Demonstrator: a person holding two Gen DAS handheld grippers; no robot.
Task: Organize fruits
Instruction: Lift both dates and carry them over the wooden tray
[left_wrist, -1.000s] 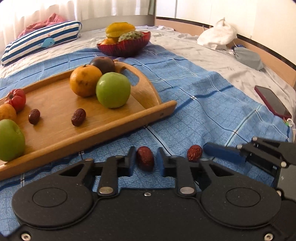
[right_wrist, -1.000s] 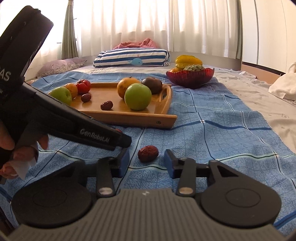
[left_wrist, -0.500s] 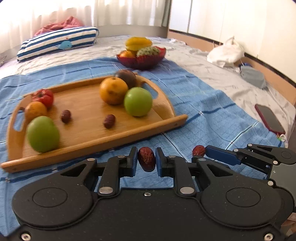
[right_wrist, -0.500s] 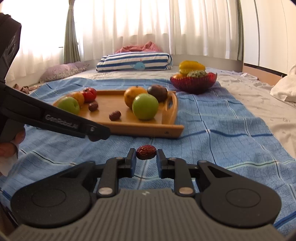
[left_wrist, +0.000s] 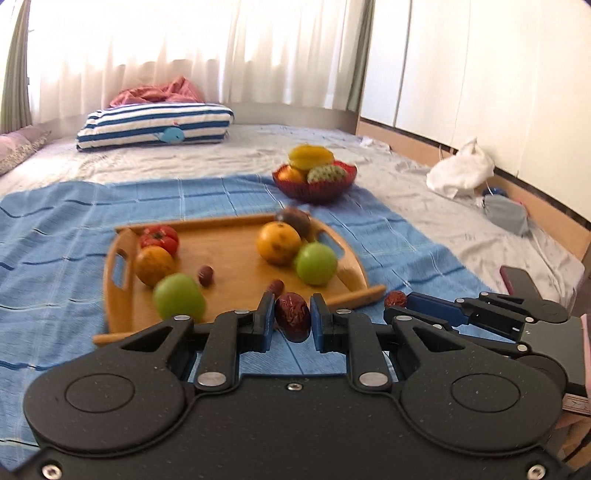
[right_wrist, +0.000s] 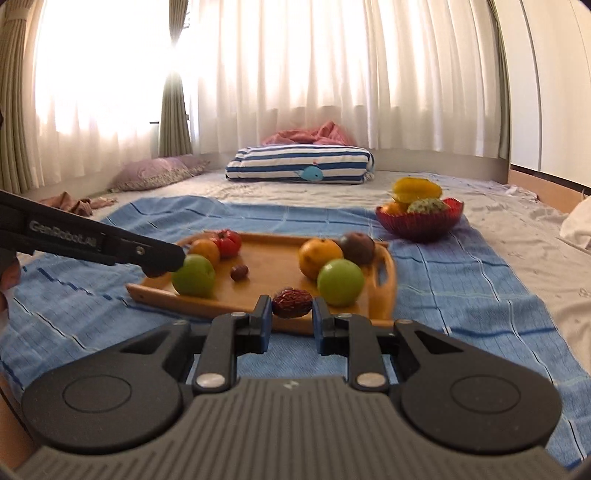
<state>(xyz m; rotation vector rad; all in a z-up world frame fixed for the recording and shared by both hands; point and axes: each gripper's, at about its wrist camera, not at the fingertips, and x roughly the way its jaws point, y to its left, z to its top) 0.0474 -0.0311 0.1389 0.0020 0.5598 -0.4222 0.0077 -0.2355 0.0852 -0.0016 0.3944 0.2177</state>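
Observation:
My left gripper (left_wrist: 293, 320) is shut on a red date (left_wrist: 292, 318) and holds it above the blue cloth, just in front of the wooden tray (left_wrist: 236, 254). My right gripper (right_wrist: 292, 312) is shut on a second red date (right_wrist: 291, 302), lifted before the tray (right_wrist: 384, 295); it also shows in the left wrist view (left_wrist: 400, 300) with its date (left_wrist: 395, 298). The tray holds two green apples (left_wrist: 316, 263) (left_wrist: 179, 297), two oranges (left_wrist: 279, 243), a tomato (left_wrist: 159, 238), a dark round fruit (left_wrist: 295, 220) and two dates (left_wrist: 205, 275).
A red bowl (left_wrist: 314, 186) of fruit stands behind the tray. A striped pillow (left_wrist: 155, 125) lies at the back. A red phone (left_wrist: 521, 282), a grey pouch (left_wrist: 506, 218) and a white bag (left_wrist: 460, 173) lie at the right. The left gripper's arm (right_wrist: 92, 243) crosses the right view.
Both grippers have closed on their dates and lifted them off the blue cloth. Both have risen and tilted up, so the tray looks farther away.

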